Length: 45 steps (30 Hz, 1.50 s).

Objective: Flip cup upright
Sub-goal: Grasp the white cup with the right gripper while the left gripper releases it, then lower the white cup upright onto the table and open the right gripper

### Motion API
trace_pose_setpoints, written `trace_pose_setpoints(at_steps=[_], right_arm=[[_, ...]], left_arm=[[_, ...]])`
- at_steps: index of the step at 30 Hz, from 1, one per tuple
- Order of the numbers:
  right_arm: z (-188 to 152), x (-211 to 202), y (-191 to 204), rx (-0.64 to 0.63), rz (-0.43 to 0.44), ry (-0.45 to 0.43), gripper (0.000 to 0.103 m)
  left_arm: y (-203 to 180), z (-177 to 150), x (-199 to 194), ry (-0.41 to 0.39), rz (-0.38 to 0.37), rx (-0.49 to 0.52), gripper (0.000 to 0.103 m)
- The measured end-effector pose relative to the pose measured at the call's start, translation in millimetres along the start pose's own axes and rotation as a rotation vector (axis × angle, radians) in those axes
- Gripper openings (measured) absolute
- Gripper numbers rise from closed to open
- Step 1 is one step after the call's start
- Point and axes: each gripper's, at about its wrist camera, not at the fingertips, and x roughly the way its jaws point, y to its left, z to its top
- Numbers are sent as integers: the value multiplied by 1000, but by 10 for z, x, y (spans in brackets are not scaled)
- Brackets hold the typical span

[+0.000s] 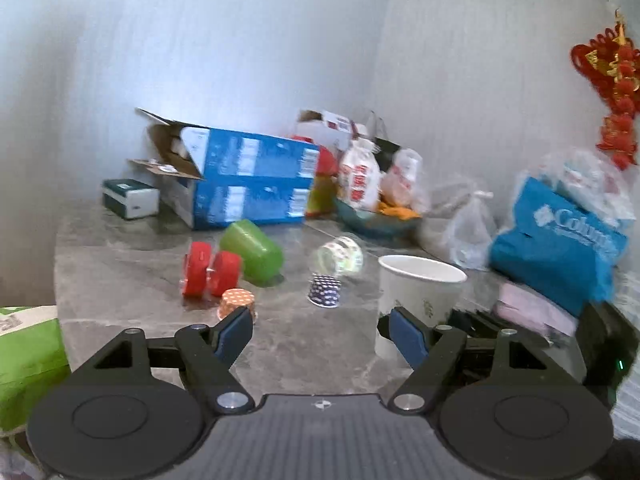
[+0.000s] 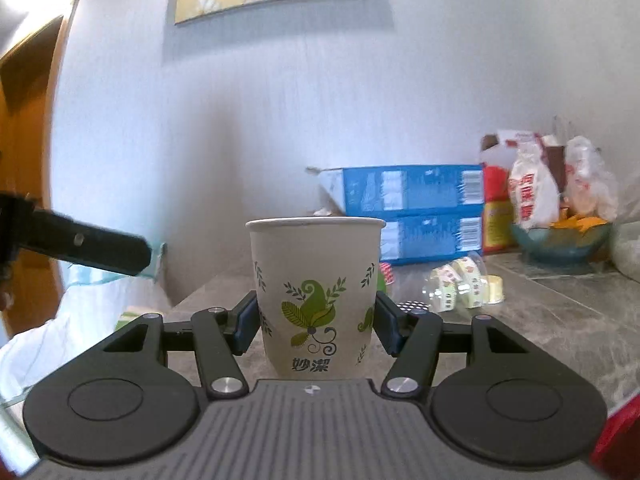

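Observation:
A white paper cup [image 2: 316, 292] with green leaf print stands upright, mouth up, on the grey table [image 2: 560, 320]. My right gripper [image 2: 316, 320] has a blue pad on each side of the cup's lower wall, closed against it. The same cup [image 1: 418, 296] shows in the left wrist view, to the right of my left gripper [image 1: 320, 336], which is open and empty above the table [image 1: 120, 264]. Part of the left gripper [image 2: 88, 246] shows as a dark bar at the left of the right wrist view.
A green cup [image 1: 252, 254] lies on its side beside red spools [image 1: 210, 272], an orange dotted liner [image 1: 238, 302], a dark dotted liner [image 1: 325, 290] and a clear tub [image 1: 340, 258]. Blue boxes [image 1: 248, 184], food bags [image 1: 360, 178] and a blue bag [image 1: 556, 236] crowd the back and right.

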Motion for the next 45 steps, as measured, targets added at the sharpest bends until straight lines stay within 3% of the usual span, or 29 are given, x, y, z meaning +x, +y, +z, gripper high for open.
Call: trace_pose_setpoints(at_steps=[5, 8, 15, 22, 34, 36, 38, 41, 45], right_arm=[[-172, -34, 56, -27, -94, -93, 61], [-238, -5, 57, -29, -111, -72, 61], [-349, 156, 132, -44, -144, -32, 60], [-455, 208, 189, -31, -147, -61, 60], [-531, 226, 207, -20, -132, -76, 63], [-544, 230, 213, -21, -121, -70, 68], [-555, 234, 213, -12, -112, -63, 84], [-561, 212, 222, -17, -110, -64, 95], [-540, 66, 192, -23, -133, -58, 102]], left_arm=[[-30, -235, 160, -81, 119, -5, 79], [-8, -354, 202, -96, 158, -48, 79], [-5, -474, 104, -105, 121, -102, 79], [65, -563, -11, -128, 82, -145, 79], [55, -644, 54, -108, 78, -162, 80], [68, -667, 62, -103, 80, -168, 80], [79, -689, 73, -95, 87, -171, 80], [96, -709, 72, -90, 105, -169, 82], [105, -727, 40, -93, 131, -149, 85]])
